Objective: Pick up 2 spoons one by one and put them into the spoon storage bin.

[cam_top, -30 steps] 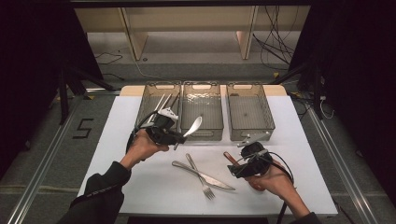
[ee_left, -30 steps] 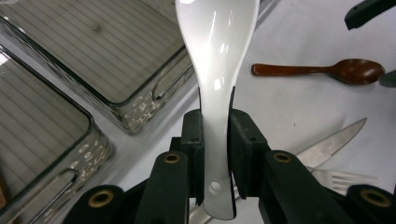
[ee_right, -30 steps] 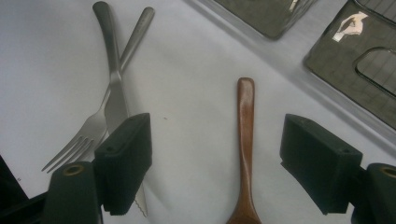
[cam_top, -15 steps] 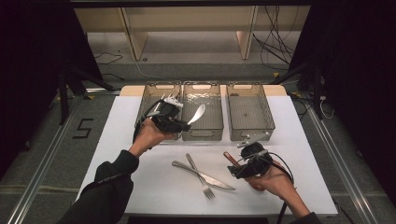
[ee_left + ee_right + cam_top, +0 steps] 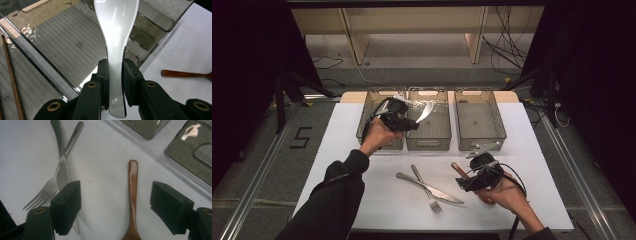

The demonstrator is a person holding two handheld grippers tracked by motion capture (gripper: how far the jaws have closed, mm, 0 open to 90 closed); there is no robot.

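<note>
Left gripper [image 5: 404, 120] clamped a white spoon [image 5: 426, 111] by the handle, held over the middle bin [image 5: 428, 141] of 3. Right gripper [image 5: 469, 175] sat low on the table [image 5: 532, 150], jaws wide apart, over a wooden spoon [image 5: 457, 168]. Knife [image 5: 429, 187] & fork [image 5: 427, 189] lay crossed betw. the hands.

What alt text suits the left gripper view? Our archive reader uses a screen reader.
The left gripper is shut on the handle of a white spoon, held above a clear plastic bin. A wooden spoon lies on the white table at right.
</note>
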